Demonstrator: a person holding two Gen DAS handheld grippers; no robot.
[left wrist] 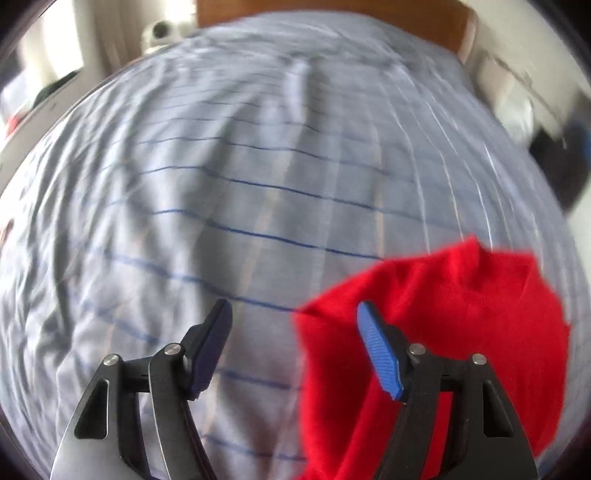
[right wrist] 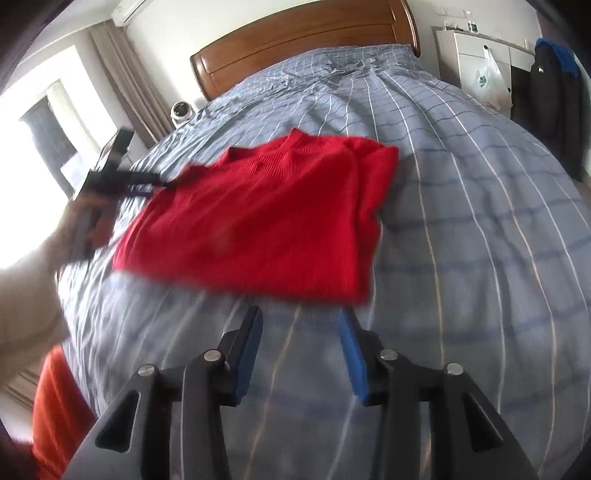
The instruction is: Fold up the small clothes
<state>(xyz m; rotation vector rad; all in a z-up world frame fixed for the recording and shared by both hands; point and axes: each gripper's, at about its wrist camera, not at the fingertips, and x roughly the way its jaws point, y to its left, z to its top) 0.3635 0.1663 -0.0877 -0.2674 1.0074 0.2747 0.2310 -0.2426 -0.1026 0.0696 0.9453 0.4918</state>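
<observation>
A red knit sweater lies folded on the blue checked bedspread, its neck toward the headboard. My right gripper is open and empty, just short of the sweater's near edge. My left gripper is open and empty above the bedspread; the sweater lies under and beyond its right finger. In the right wrist view the left gripper shows at the sweater's left edge, blurred, held by a hand.
A wooden headboard stands at the far end of the bed. A white round device sits by the bed's left side near curtains. A white cabinet with a bag and dark clothes stands at the right. An orange cloth is at lower left.
</observation>
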